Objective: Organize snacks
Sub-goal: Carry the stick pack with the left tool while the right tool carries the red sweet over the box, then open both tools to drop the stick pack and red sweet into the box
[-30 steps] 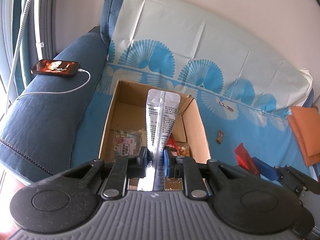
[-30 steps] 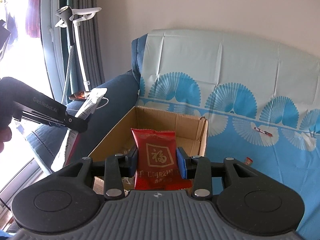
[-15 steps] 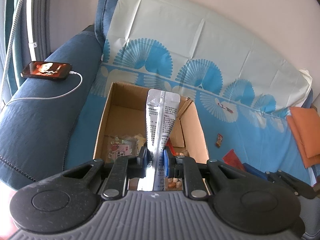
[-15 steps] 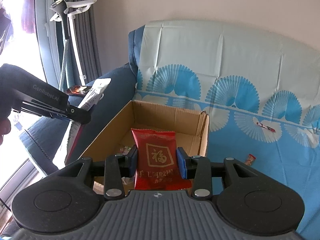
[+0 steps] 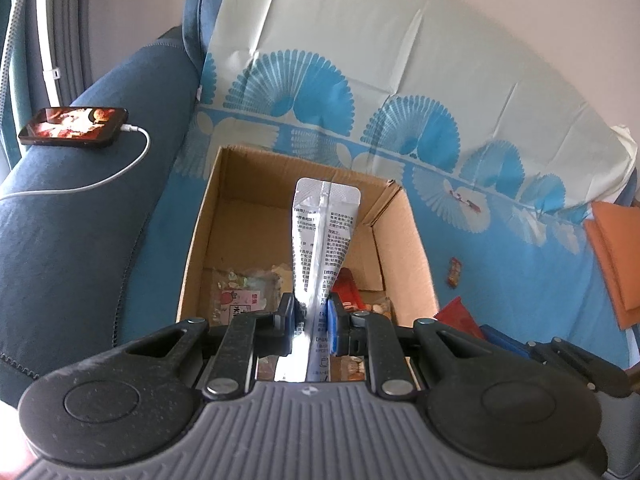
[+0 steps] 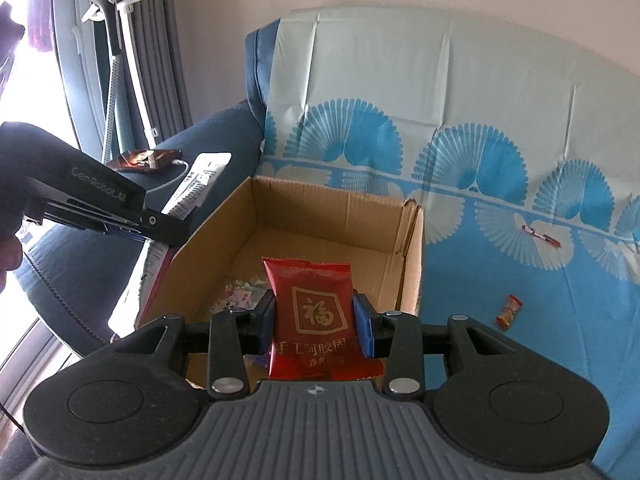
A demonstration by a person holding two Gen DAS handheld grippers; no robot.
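left wrist: your left gripper [image 5: 311, 322] clamped the silver sachet [image 5: 322, 248] upright over the cardboard box [image 5: 404, 248], snacks on its floor | right wrist: your right gripper [image 6: 315, 328] pinched the red packet [image 6: 314, 316] above the box's [image 6: 344, 204] near edge

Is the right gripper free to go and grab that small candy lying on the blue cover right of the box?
Probably not yet: the right gripper is shut on a red snack packet. The path to the candy looks unobstructed once it releases that.
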